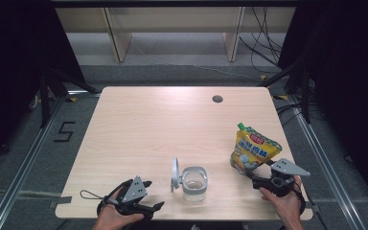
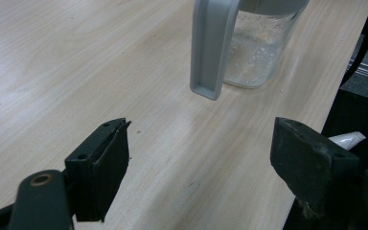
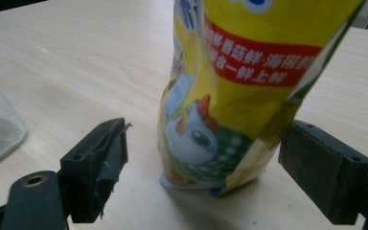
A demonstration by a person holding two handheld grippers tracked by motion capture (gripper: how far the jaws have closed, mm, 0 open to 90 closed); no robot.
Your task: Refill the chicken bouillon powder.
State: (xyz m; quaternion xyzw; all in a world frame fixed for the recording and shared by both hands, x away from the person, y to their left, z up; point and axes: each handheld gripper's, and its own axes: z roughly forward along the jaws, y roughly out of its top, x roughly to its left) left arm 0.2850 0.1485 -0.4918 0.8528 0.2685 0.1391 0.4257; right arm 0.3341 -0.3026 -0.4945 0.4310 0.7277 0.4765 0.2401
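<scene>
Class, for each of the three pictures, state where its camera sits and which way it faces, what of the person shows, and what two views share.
High view: above the person's side, looking forward and down on the table; both hands, left claw and right claw show.
Left gripper view: on the left claw, facing the clear jar and its grey lid; open jaws.
Right gripper view: on the right claw, facing the yellow pouch between open jaws.
Shared: jar and pouch appear from above too.

Yellow pouch [image 3: 249, 91] — red band, green-checked chicken print — beside clear, grey-lidded jar [image 1: 194, 183].
</scene>
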